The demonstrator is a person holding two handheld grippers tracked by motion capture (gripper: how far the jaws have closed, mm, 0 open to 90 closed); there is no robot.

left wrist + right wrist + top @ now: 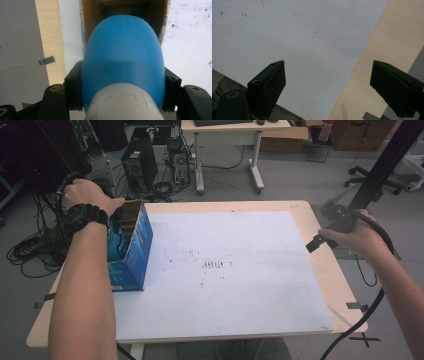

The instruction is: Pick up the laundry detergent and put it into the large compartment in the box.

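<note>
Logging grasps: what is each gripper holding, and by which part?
The left gripper clamps a blue bottle across its body near the white cap. The right gripper is open, holding nothing.

A lab or office workroom is indicated by a computer tower [139, 164], tangled floor cables [31, 251], a desk [235, 130] and an office chair [380, 179].

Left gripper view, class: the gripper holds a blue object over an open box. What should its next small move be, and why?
Probably lower it straight into the box. The left gripper is clamped on the blue object, whose rounded end already points into the open cardboard box. The right gripper is open, off at the table's edge.
</note>
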